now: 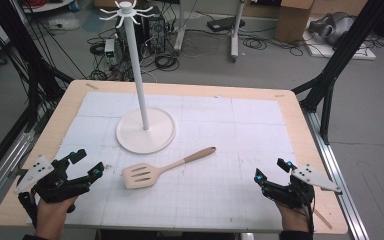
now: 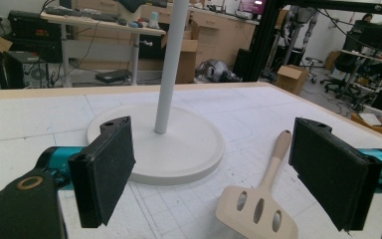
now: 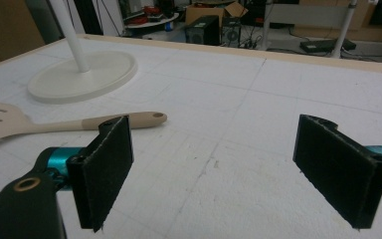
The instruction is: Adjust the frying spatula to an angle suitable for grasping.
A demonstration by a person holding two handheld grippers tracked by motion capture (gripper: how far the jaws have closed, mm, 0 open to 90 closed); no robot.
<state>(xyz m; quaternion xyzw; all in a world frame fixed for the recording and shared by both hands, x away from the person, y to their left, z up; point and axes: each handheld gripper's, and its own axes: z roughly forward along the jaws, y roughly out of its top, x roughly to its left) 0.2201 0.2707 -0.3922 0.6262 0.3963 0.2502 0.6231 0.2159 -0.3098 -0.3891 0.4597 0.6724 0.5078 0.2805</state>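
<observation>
Wooden table (image 1: 300,130), pale rim bare along all four edges. Covered almost edge to edge by a white gridded mat (image 1: 230,150), faintly scuffed. On the mat, toward the far left: round white base of a hanger stand (image 1: 146,131), its pole upright from the centre. Just nearer than that base, close to the middle: a beige slotted spatula (image 1: 152,172), lying flat, blade toward the near left, handle angled to the far right. Possibly tape strips at the far corners.

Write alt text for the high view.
A beige slotted spatula lies on the white mat, just in front of a white hook stand. The open left hand-held gripper and open right hand-held gripper flank it near the table's front edge.
</observation>
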